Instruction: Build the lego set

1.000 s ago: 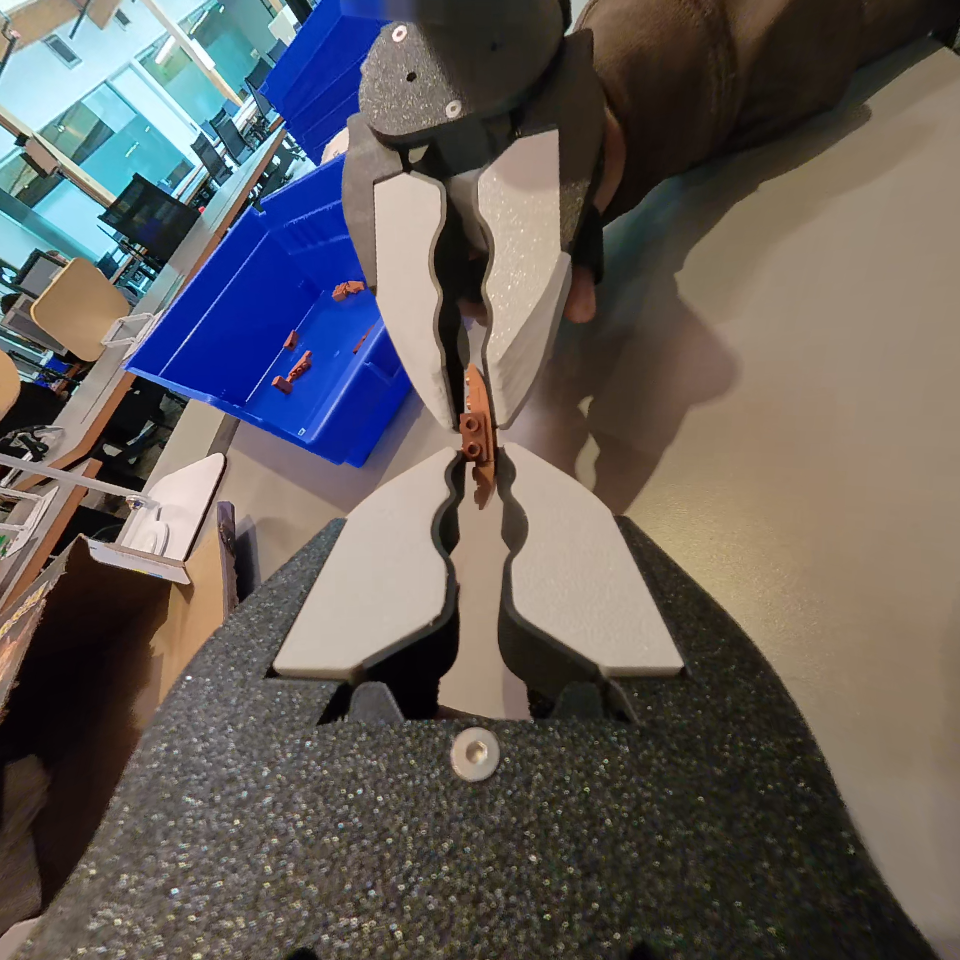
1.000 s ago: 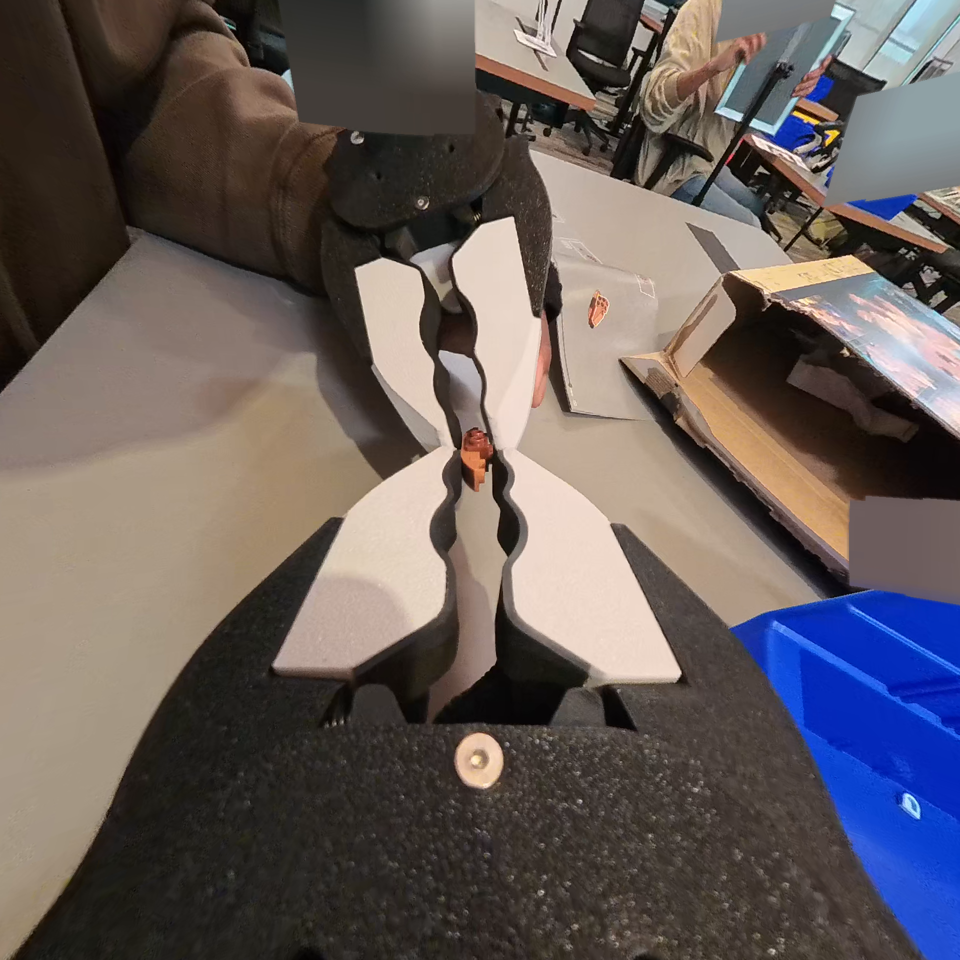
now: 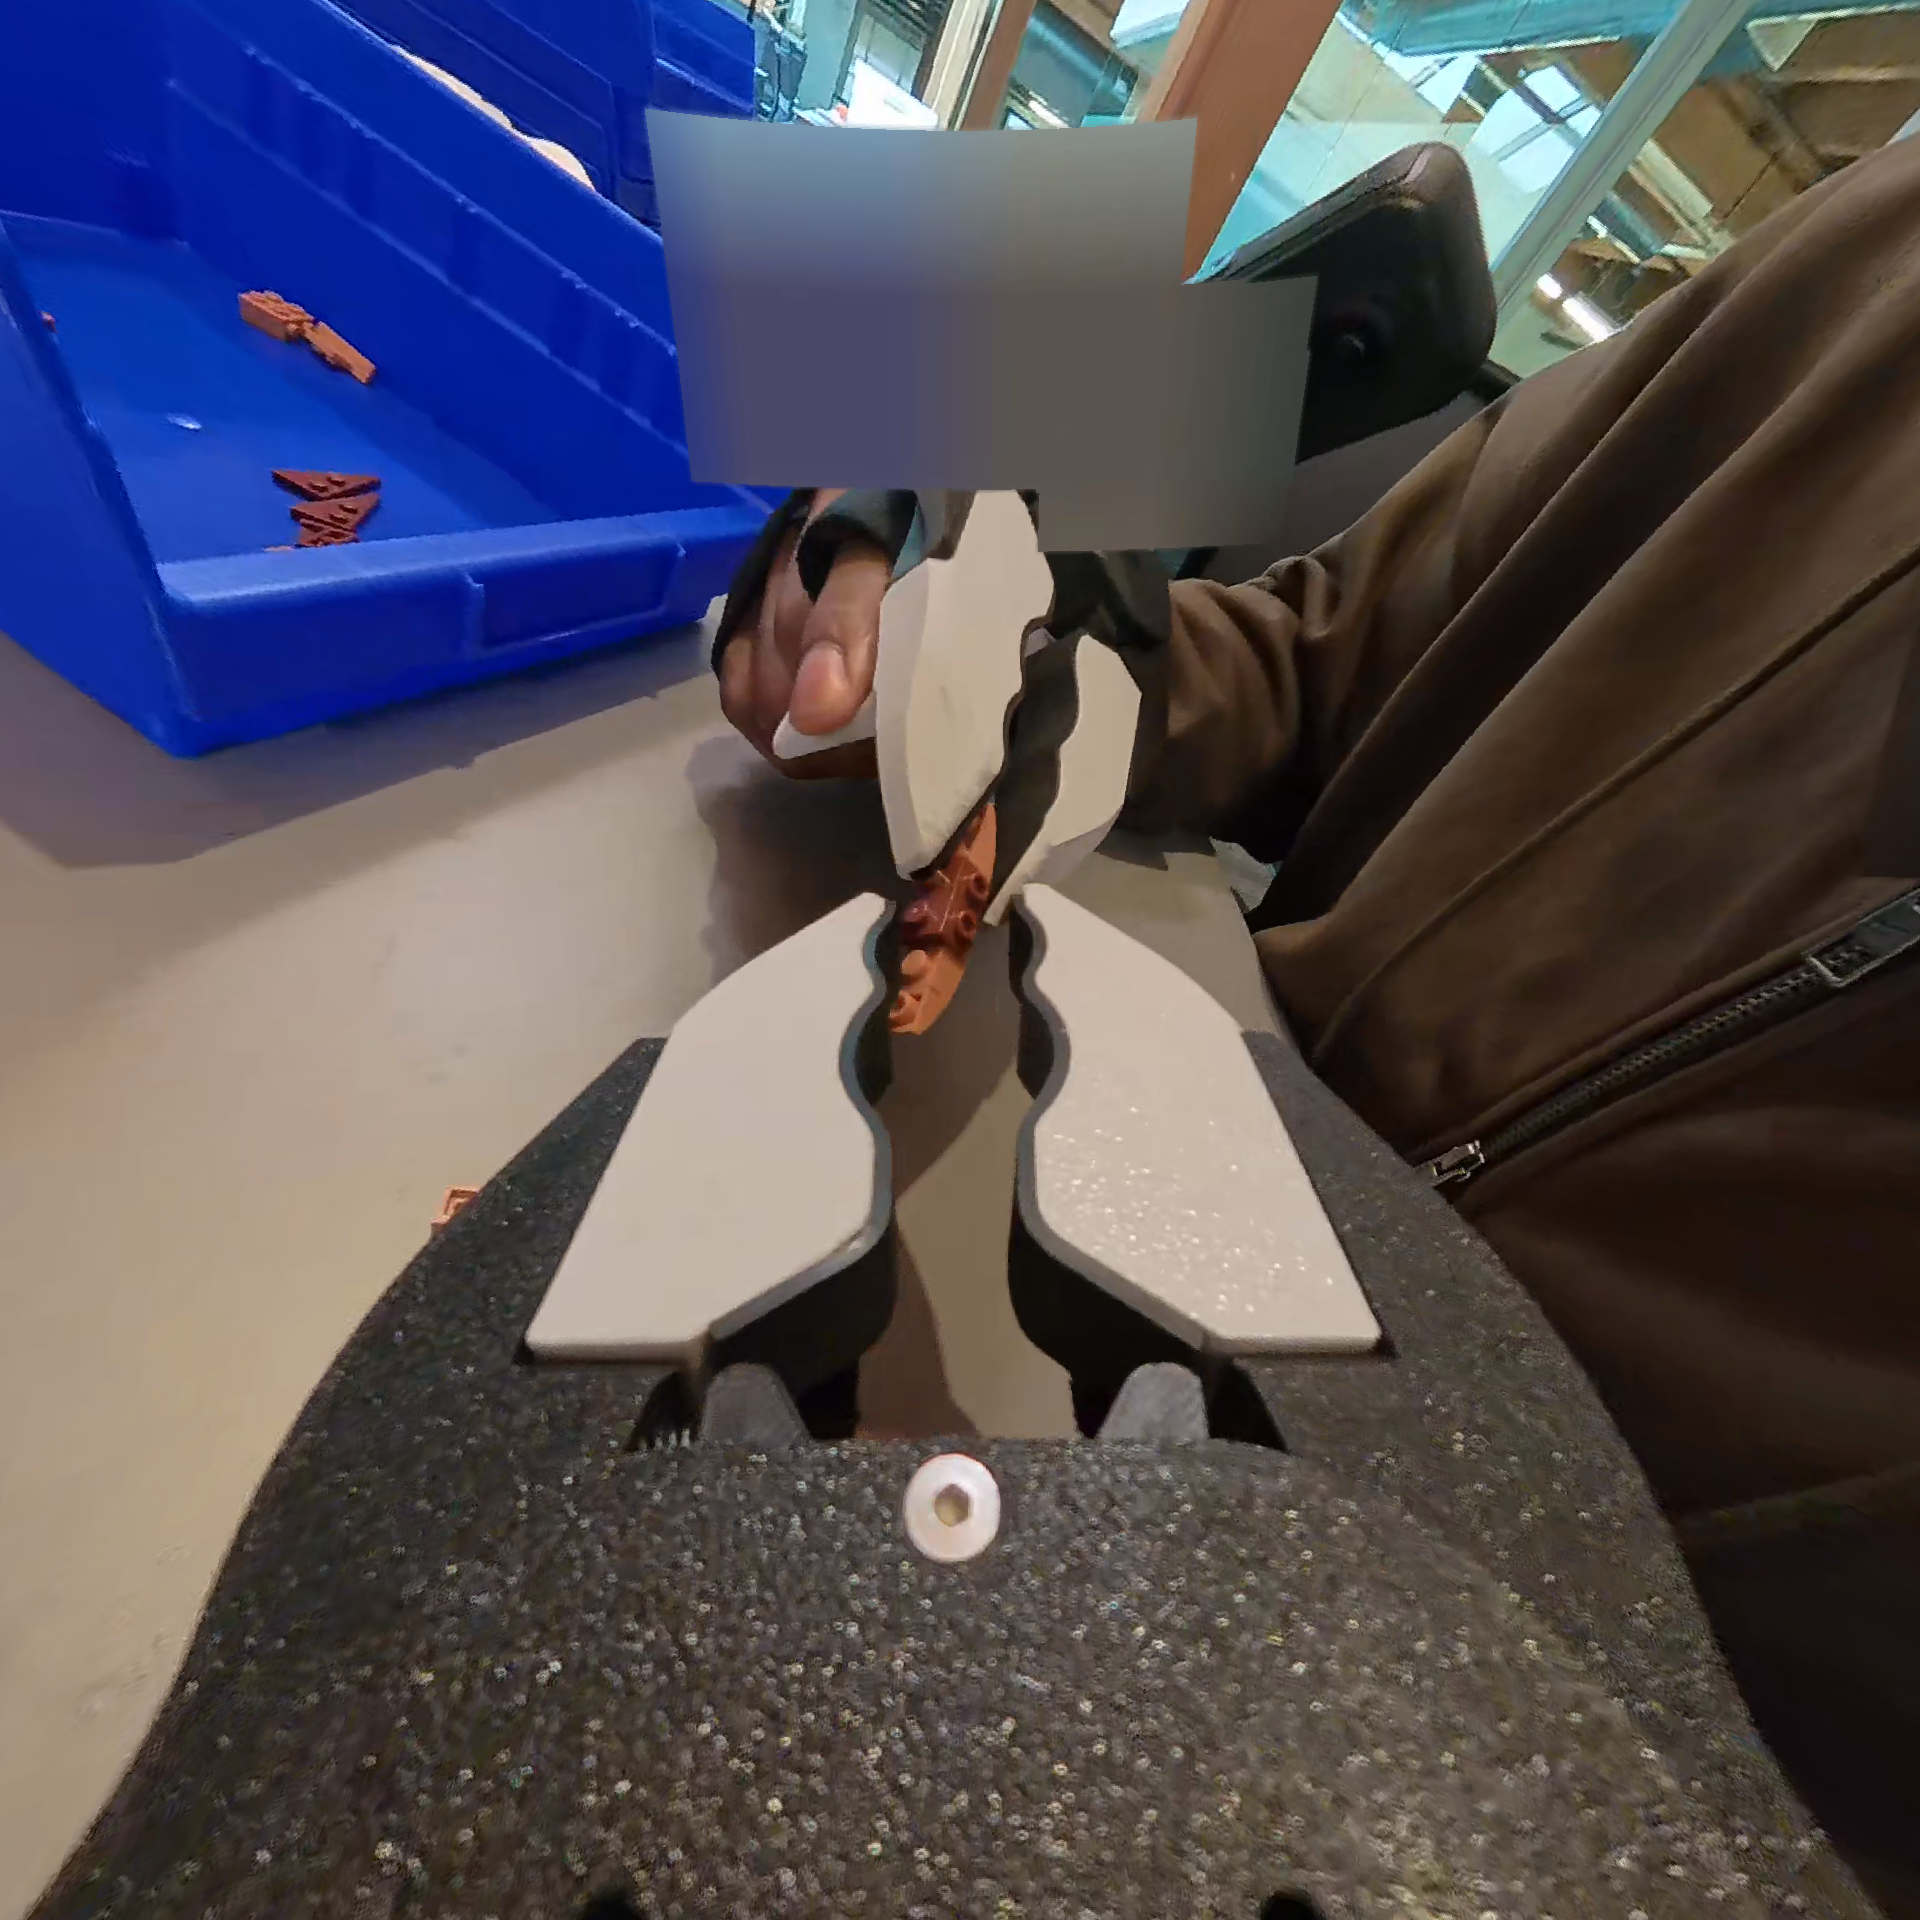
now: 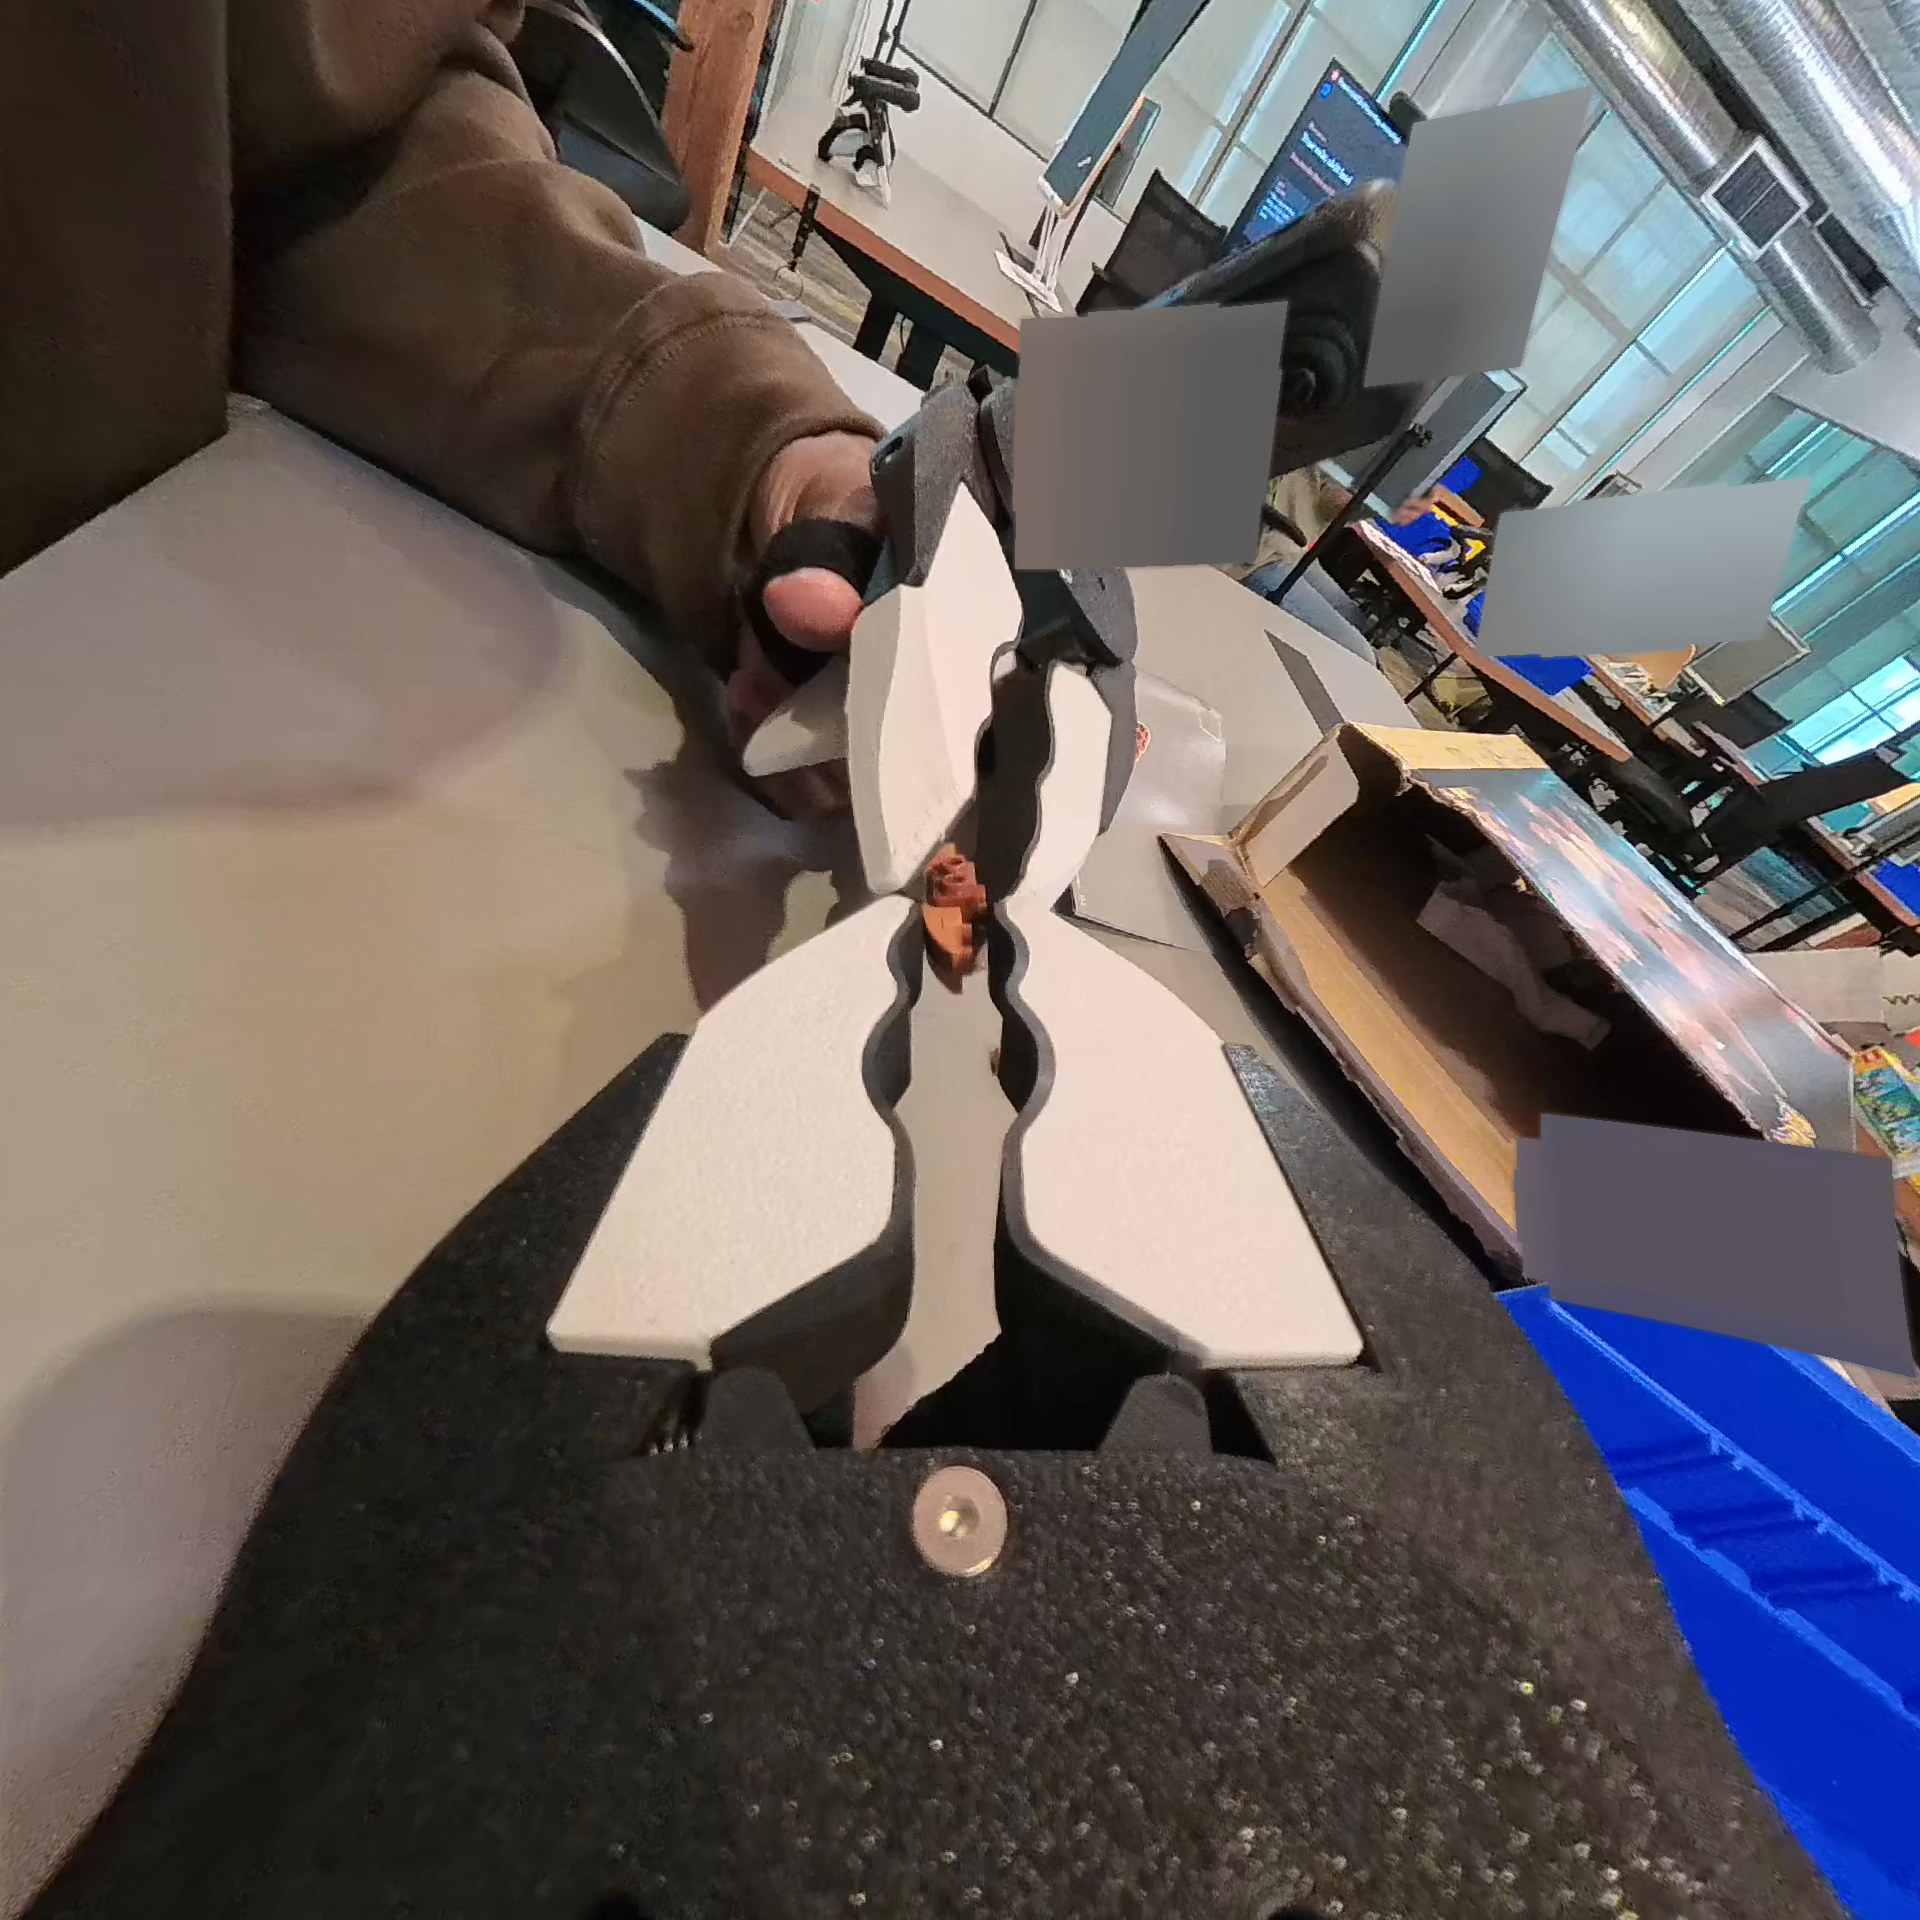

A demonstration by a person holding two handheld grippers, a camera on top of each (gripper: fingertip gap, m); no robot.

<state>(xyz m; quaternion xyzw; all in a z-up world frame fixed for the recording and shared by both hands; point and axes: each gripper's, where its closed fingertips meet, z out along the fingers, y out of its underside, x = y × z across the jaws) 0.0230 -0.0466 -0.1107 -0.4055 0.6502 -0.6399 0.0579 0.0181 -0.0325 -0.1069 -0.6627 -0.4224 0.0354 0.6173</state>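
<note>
The brown brick piece (image 3: 940, 940) is sitting pinched in your right gripper (image 3: 961, 883); your left gripper (image 3: 945, 925), narrowly open around it, has released its earlier grip.

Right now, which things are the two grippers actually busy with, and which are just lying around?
Busy with:
- reddish-brown brick piece, clamped by the right gripper
- left gripper, fingers either side of the piece's other end, with a gap on one side

Lying around:
- blue bin
- loose brown pieces inside it
- torn cardboard box
- grey sheet
</note>
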